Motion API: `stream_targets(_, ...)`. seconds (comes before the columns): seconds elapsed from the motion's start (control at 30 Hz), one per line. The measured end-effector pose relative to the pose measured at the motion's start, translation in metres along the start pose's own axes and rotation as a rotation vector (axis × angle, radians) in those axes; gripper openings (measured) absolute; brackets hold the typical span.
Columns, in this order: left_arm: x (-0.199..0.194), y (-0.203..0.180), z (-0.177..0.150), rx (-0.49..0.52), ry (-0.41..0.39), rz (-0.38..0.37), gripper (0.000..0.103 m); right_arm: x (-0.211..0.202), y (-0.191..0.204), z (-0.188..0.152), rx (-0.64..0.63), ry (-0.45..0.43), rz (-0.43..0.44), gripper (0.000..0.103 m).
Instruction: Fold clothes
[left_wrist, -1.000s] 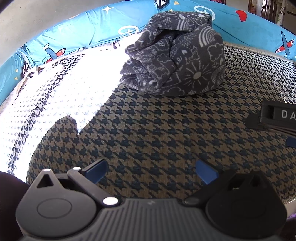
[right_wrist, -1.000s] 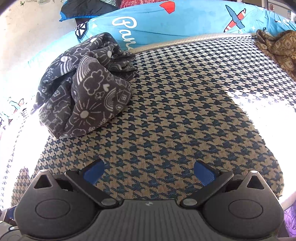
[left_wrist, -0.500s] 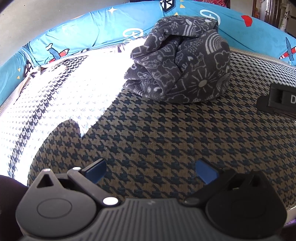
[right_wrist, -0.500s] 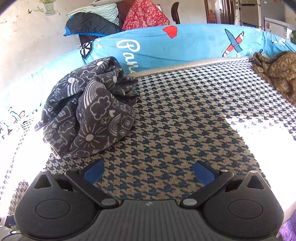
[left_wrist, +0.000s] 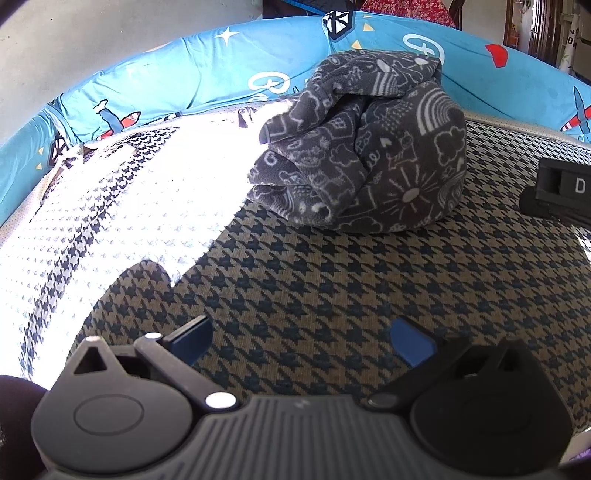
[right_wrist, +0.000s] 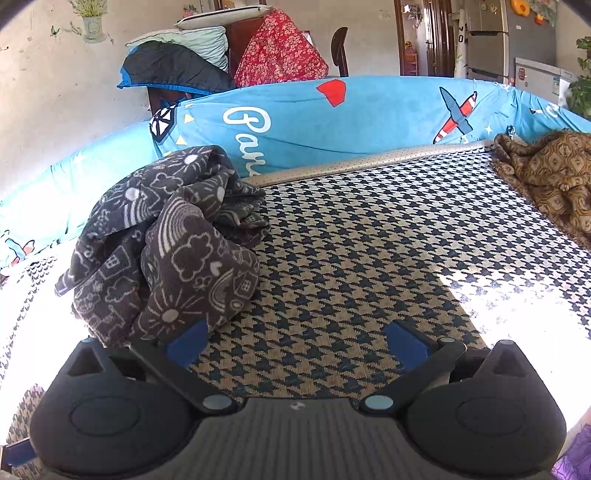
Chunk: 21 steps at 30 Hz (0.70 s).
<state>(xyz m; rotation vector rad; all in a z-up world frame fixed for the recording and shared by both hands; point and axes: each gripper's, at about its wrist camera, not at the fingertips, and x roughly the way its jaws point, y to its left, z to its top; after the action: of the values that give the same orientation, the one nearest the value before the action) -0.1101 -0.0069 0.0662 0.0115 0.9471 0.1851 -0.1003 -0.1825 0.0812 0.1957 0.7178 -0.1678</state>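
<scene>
I hold both tongs low over the houndstooth mat (left_wrist: 332, 280), each pair spread wide with nothing between the blue pads. My left tongs (left_wrist: 303, 341) hover above bare mat, well short of the grey fleece garment (left_wrist: 369, 147), which sits bunched in a rounded heap toward the far side of the mat, close against the blue printed cushion (left_wrist: 184, 81) that curves around the back edge. The garment carries white doodles of clouds, suns and rainbows, and its folds are loose and rumpled, not flat. Strong sunlight washes out the mat to the left of the heap.

From my right tongs (right_wrist: 295, 341) the same heap lies ahead and to the left, its near edge just beside my left blue pad (right_wrist: 186, 341); I cannot tell whether the pad touches the cloth. The right pad (right_wrist: 408, 341) is over open mat. At the right edge of my left view, the black tip of my other tool (left_wrist: 561, 188) shows beside the heap. Far to the right on the mat lies a brown patterned cloth (right_wrist: 550, 181), crumpled, well apart from the grey garment.
</scene>
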Motion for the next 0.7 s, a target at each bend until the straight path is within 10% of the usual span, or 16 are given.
stream_targets(0.7, -0.0057, 0.0008, 0.0052, -0.012, -0.005, -0.007, 0.103, -0.0008, -0.0019, 0.0044, 0.022, -0.015, -0.015, 0.103)
